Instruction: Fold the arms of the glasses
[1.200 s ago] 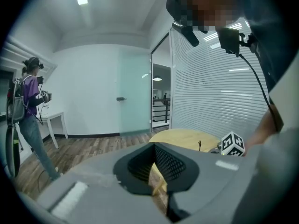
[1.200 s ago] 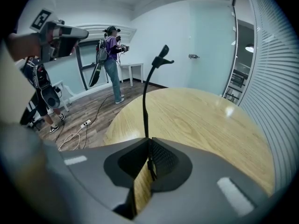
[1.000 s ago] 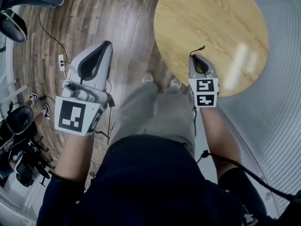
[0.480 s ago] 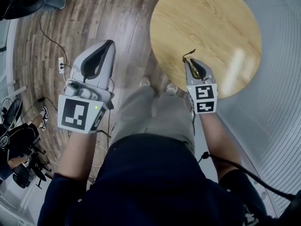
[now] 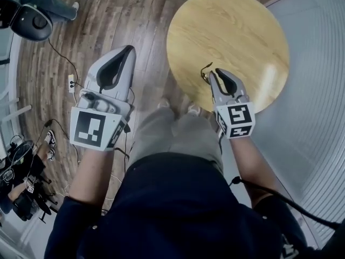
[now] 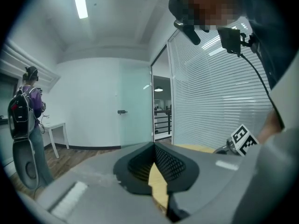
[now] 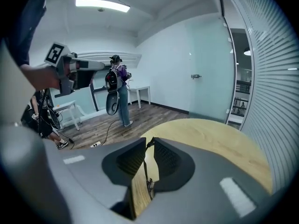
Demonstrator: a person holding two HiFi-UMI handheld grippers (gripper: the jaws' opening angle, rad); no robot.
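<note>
Right tongs (image 5: pixel 212 75) are clenched on just a thin bit of the glasses (image 5: pixel 205 70), up over the near edge of the tabletop (image 5: pixel 237 31); left tongs (image 5: pixel 128 49) clenched on nothing, well off to the side; my worry is that skinny pinch twisting or slipping once I push an arm, and they'd drop to the floor (image 5: pixel 135 15).

The right gripper (image 7: pixel 149 142) pinches thin dark glasses (image 7: pixel 145 164) over the round wooden table (image 7: pixel 210 134).

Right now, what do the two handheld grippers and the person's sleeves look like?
Left gripper and right gripper: light grey shells, black ribbed jaw pads, each carrying a white cube with black square markers. Black cable runs beside the right arm. Dark navy short sleeves.
</note>
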